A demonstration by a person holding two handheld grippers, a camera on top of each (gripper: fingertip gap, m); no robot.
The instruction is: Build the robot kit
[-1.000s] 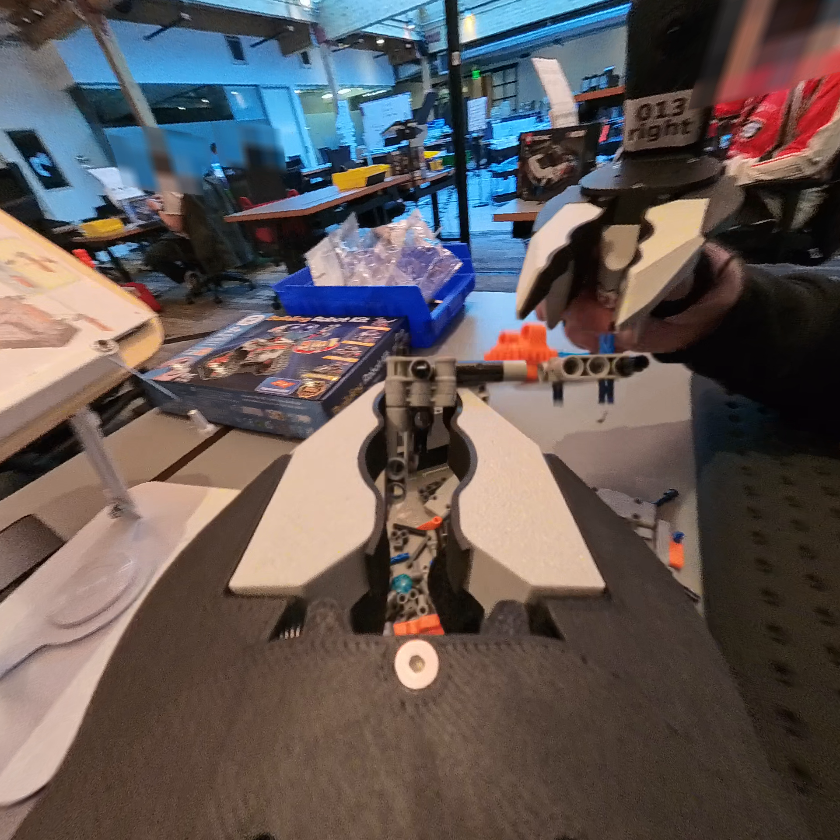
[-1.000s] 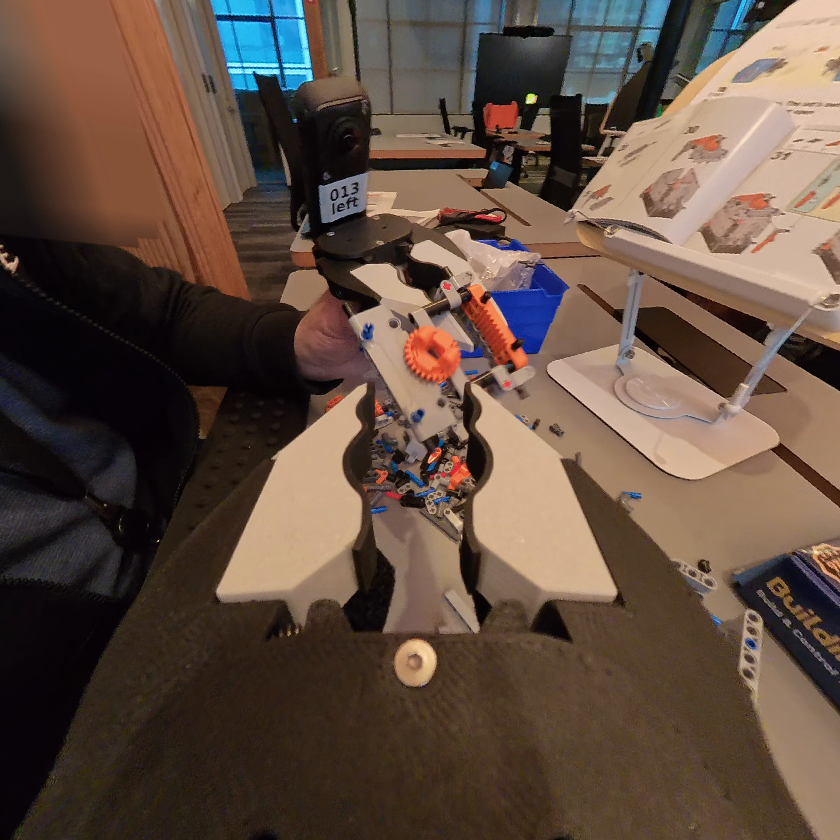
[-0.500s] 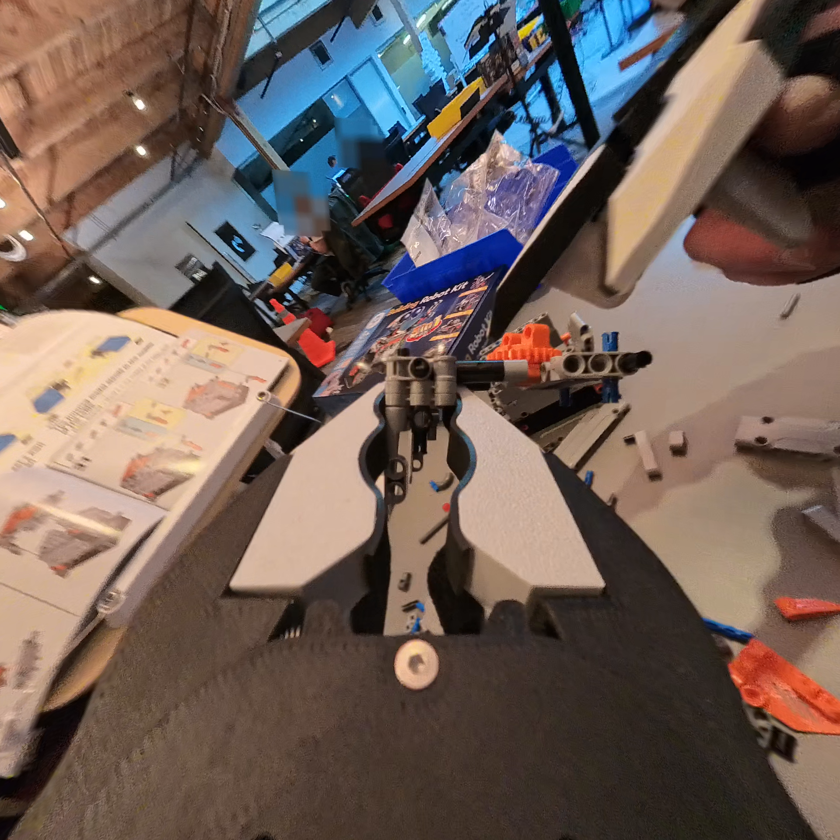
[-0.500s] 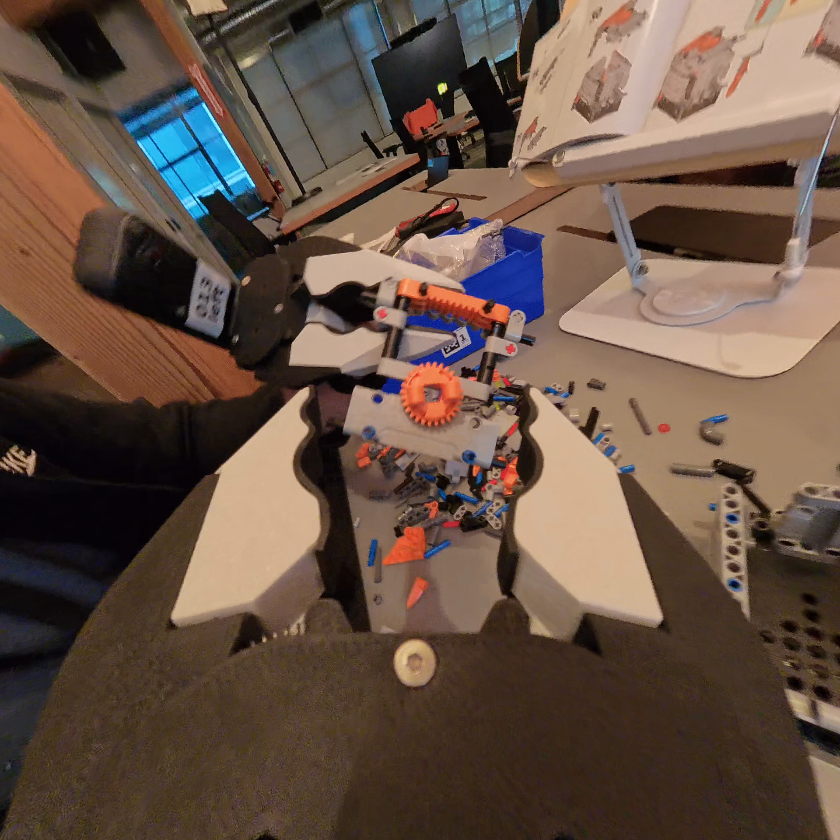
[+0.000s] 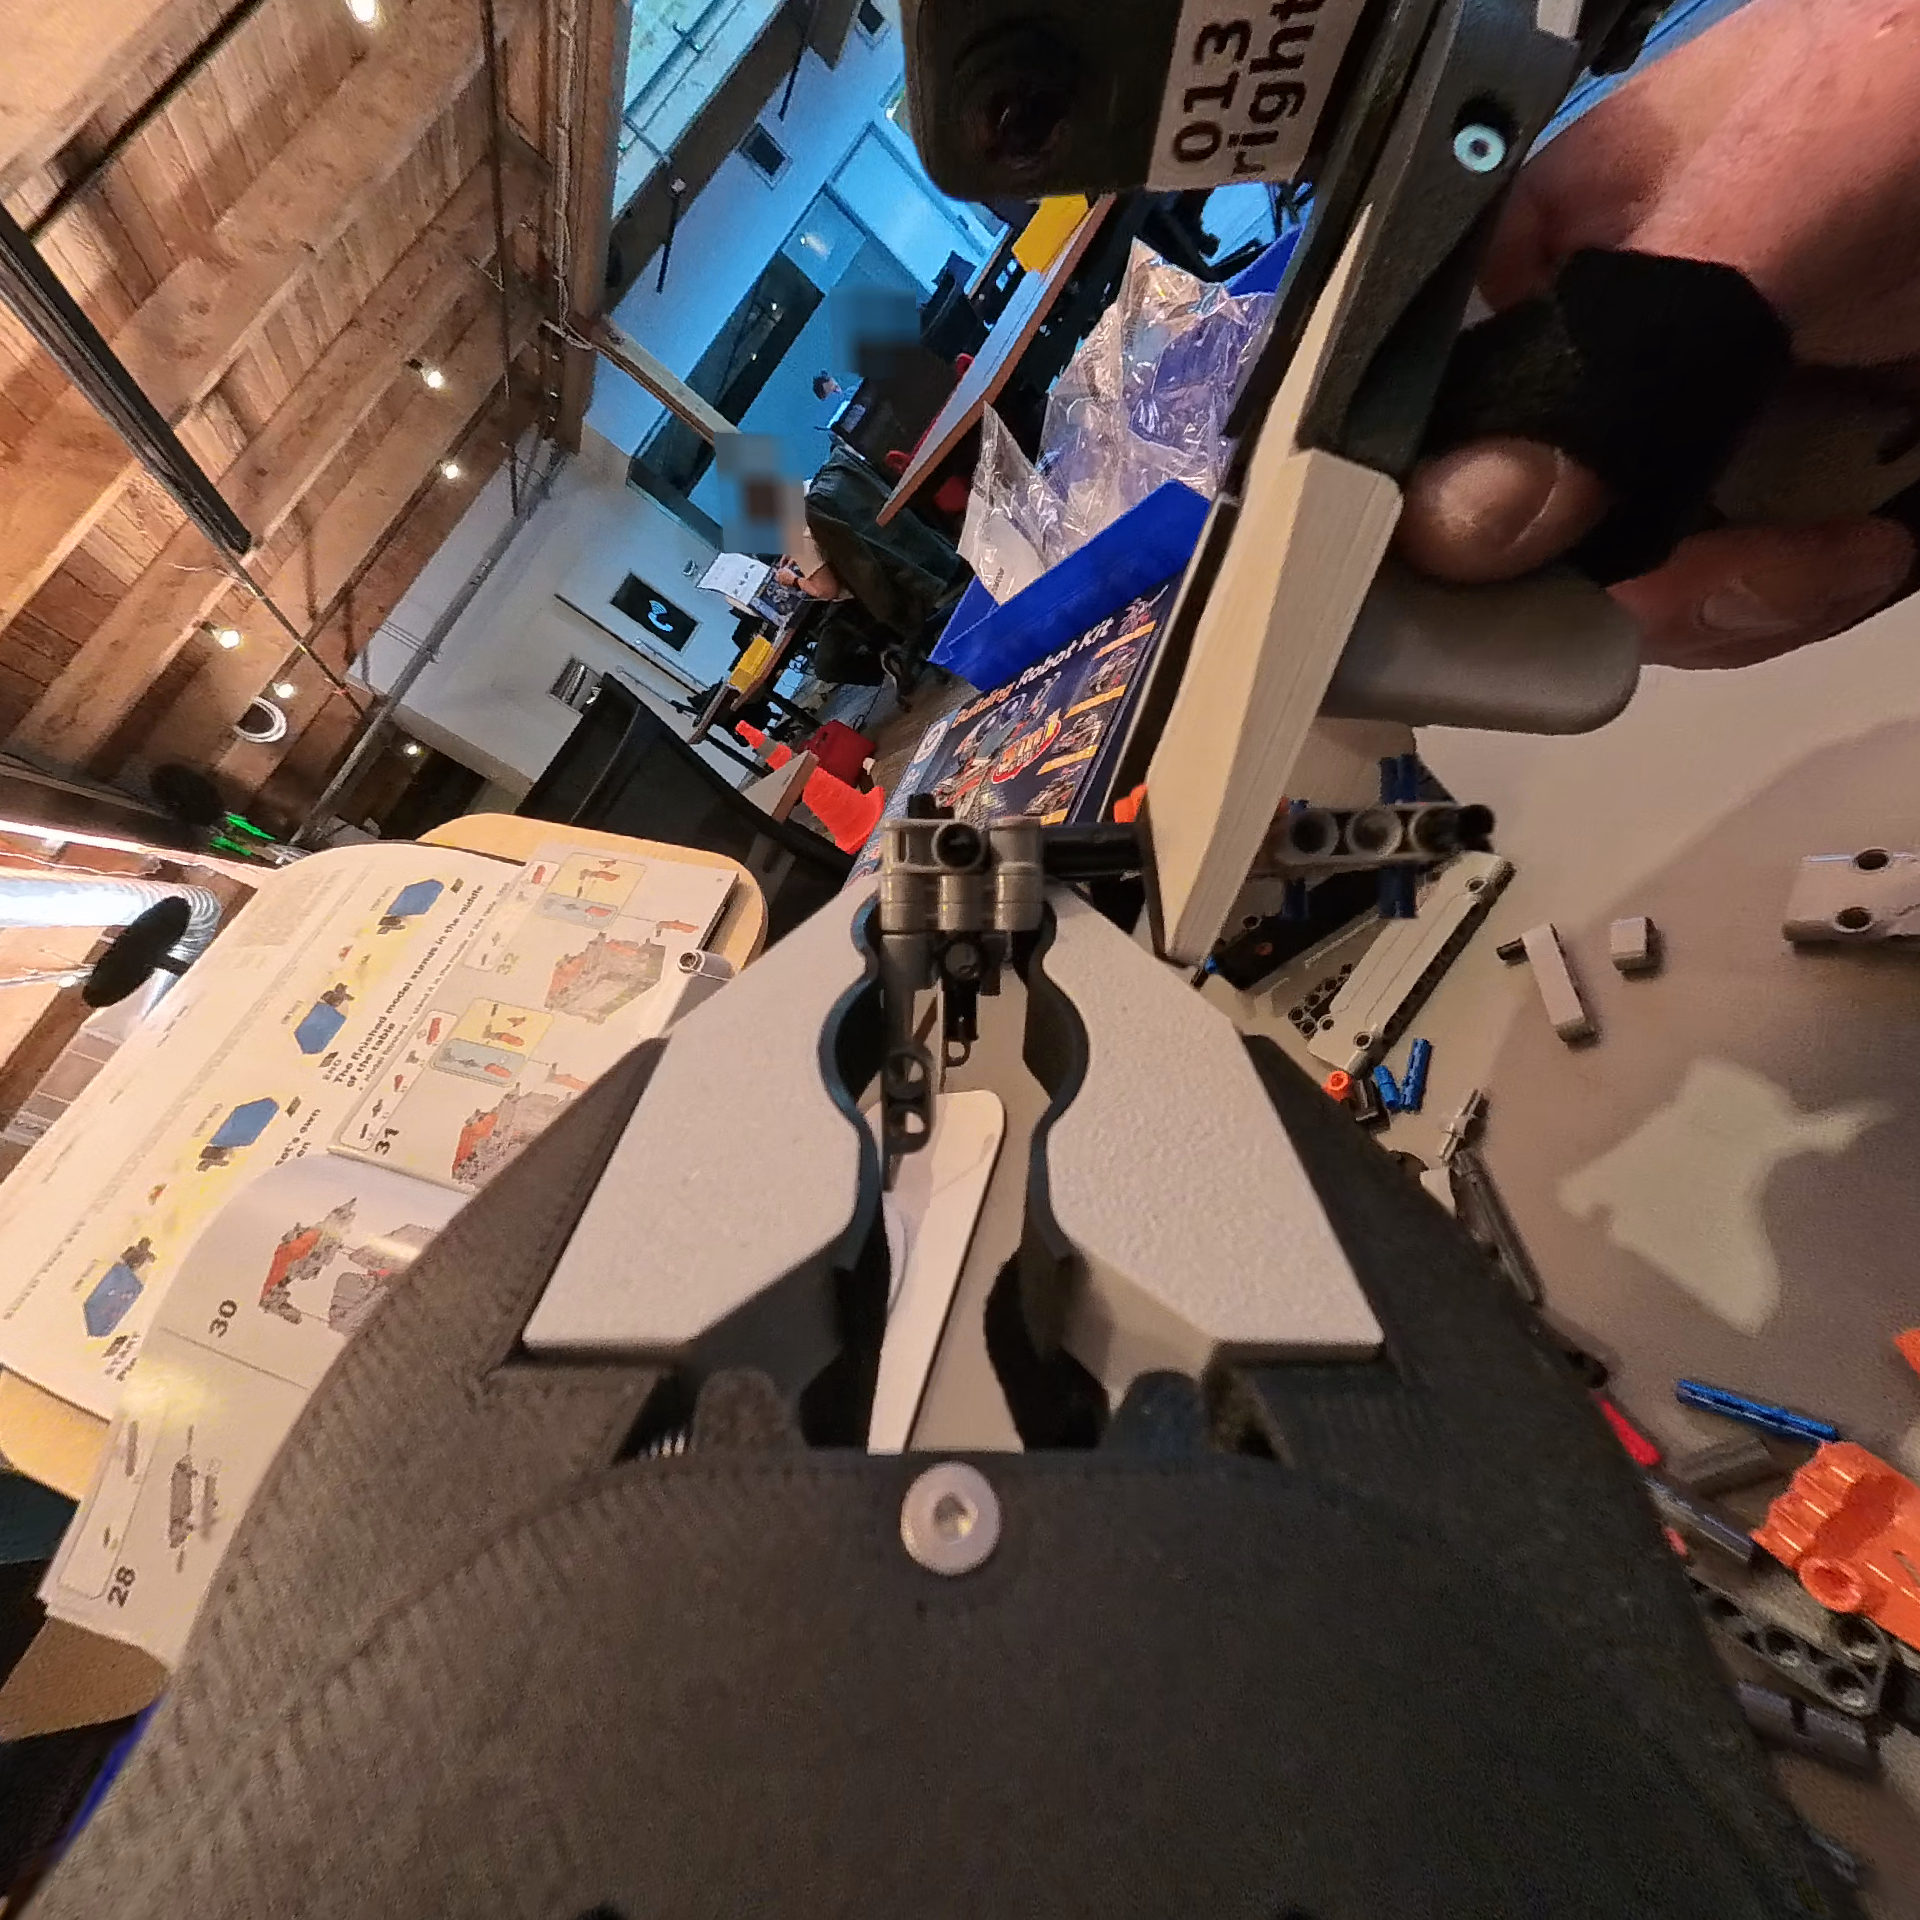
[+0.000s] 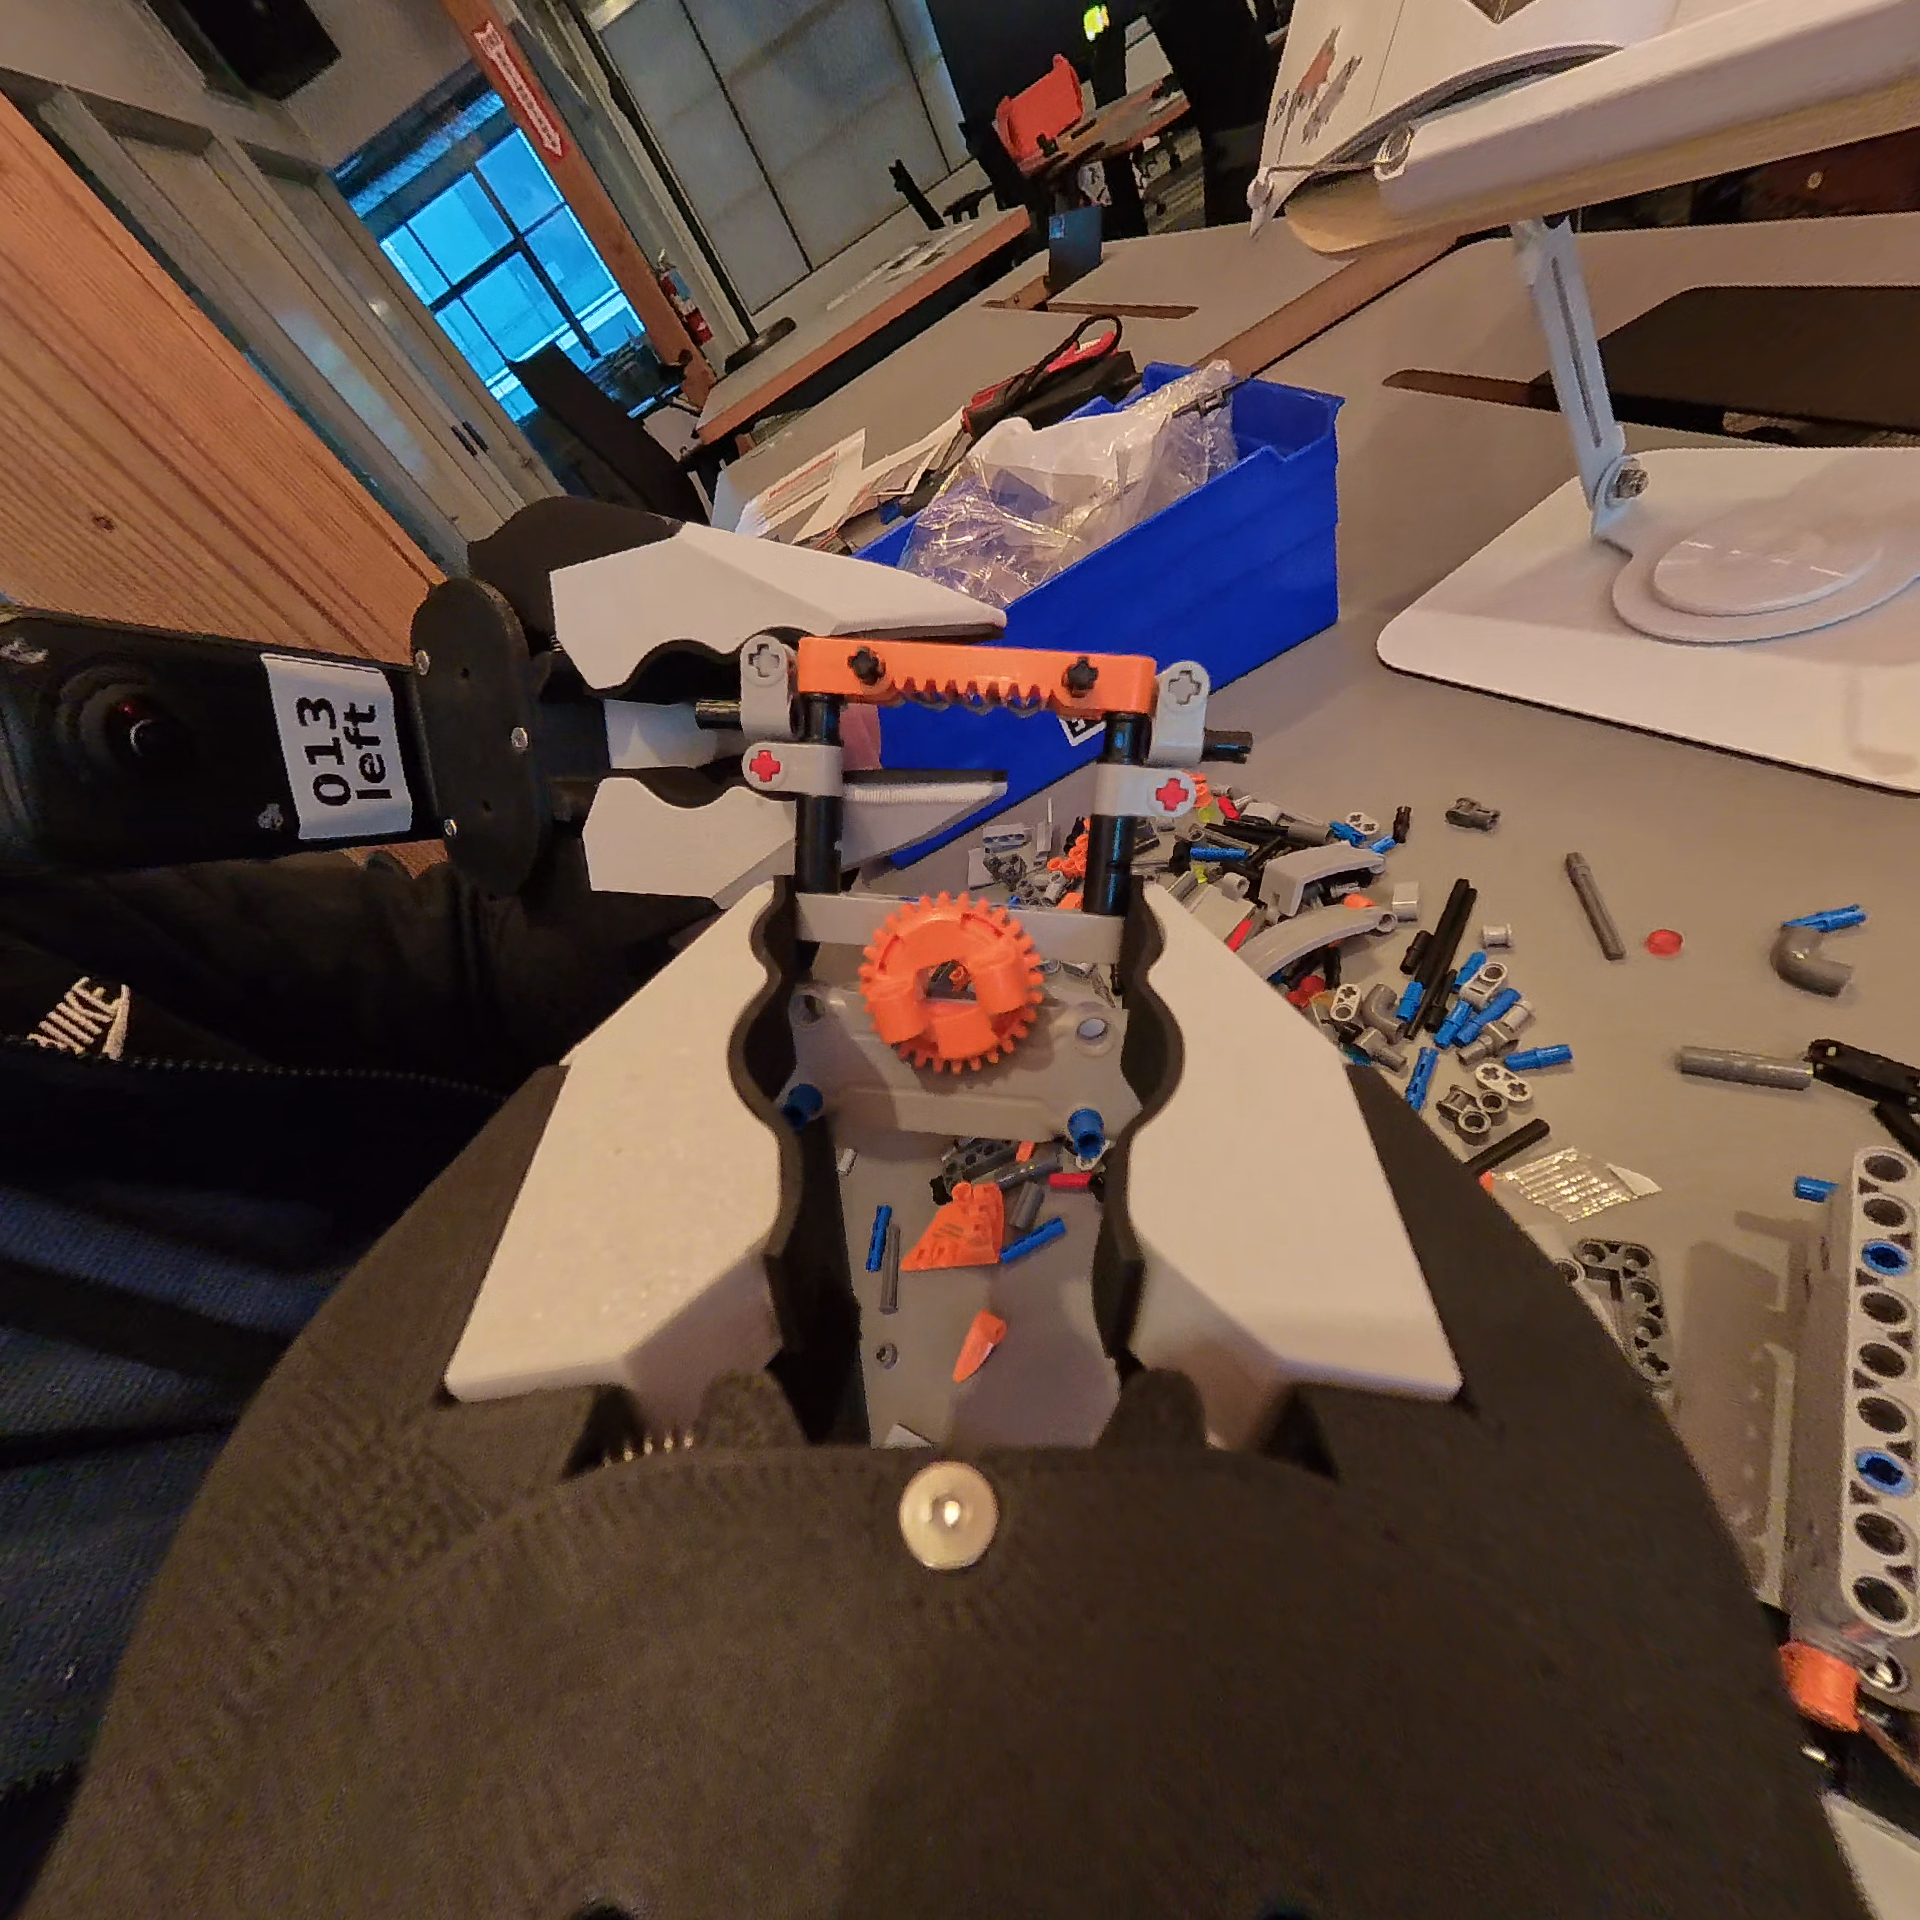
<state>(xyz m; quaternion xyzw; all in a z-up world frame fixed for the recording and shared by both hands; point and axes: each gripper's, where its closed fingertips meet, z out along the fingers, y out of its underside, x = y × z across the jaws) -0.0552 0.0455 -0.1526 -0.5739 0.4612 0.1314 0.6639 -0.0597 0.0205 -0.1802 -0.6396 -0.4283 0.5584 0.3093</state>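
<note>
A small brick assembly hangs between both grippers above the grey table point(image 6: 1558, 831). It is a grey block with an orange gear point(image 6: 940, 997), two black axles, and an orange toothed rack point(image 6: 977, 675) on top. My right gripper point(image 6: 951, 914) is shut on the grey block, one finger on each side. My left gripper point(image 5: 956, 914) is shut on the grey connector point(image 5: 961, 862) at the assembly's end. It also shows in the right wrist view point(image 6: 831, 717), coming in from the left. The right gripper's finger point(image 5: 1268, 675) hides the middle of the assembly in the left wrist view.
A pile of small loose pieces point(image 6: 1351, 966) lies on the table under the assembly. A blue bin with plastic bags point(image 6: 1195, 540) stands behind. An open instruction booklet point(image 5: 364, 1039) rests on a white stand point(image 6: 1662, 582). A kit box point(image 5: 1039, 727) and a long grey beam point(image 6: 1870, 1403) lie nearby. Both grippers' tips are close together, under 4 cm apart.
The right gripper has moved in and closed its fingers on the grey block. Both grippers have tilted. The left gripper has kept its hold on the connector.
</note>
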